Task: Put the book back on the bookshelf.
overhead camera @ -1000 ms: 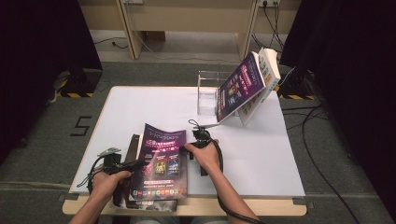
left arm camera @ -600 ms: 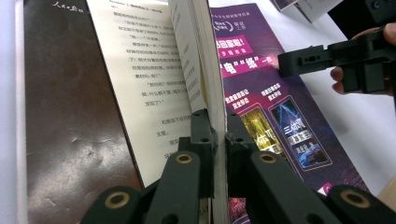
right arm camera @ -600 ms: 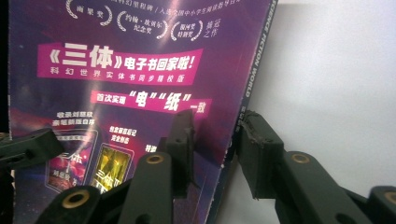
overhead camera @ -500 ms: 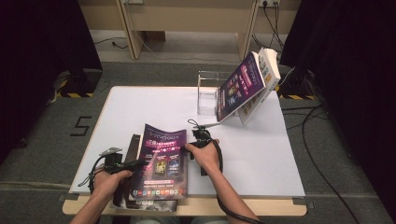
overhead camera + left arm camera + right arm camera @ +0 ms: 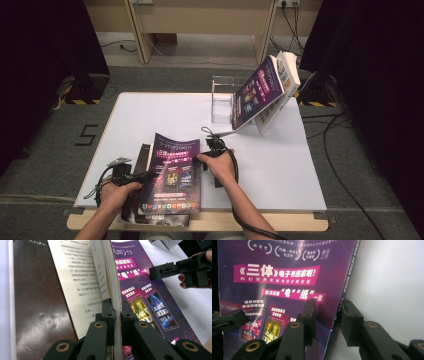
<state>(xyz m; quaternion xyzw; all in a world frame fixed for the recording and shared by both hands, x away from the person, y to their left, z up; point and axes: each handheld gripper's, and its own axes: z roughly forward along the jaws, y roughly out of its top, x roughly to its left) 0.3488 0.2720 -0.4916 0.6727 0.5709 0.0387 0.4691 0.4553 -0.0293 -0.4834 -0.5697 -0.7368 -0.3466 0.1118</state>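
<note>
1. High view: a white table [image 5: 150, 115] takes up the middle of the frame. At its lower left lies an open magazine [image 5: 172, 175], its purple cover facing up and a dark inner flap showing at its left edge. The left gripper [image 5: 146, 175] comes in from the lower left and meets the magazine's left edge. The right gripper [image 5: 202, 159] sits at the magazine's right edge, just right of centre. At the upper right a clear acrylic stand [image 5: 222, 100] holds more magazines [image 5: 262, 92], which lean to the right; they stand well apart from the open one.

2. Left gripper view: the left gripper [image 5: 117, 315] rises from the bottom centre, its jaws clamped on a thick sheaf of the magazine's pages [image 5: 110, 277], which stands on edge between them. To the left lie a printed text page [image 5: 77, 280] and a dark brown flap [image 5: 37, 302]; to the right the purple cover [image 5: 145, 297] slopes away. The right gripper [image 5: 152, 273] reaches in at the upper right, its tip on the cover's far edge.

3. Right gripper view: the right gripper [image 5: 327, 312] straddles the spine edge of the purple cover [image 5: 279, 277], one jaw over the cover, the other over the white table [image 5: 392, 280]. Its jaws have just been closing with the edge between them, but a gap shows on the right side and the pads do not press on it. The left gripper's tip [image 5: 227, 318] shows at the left edge.
</note>
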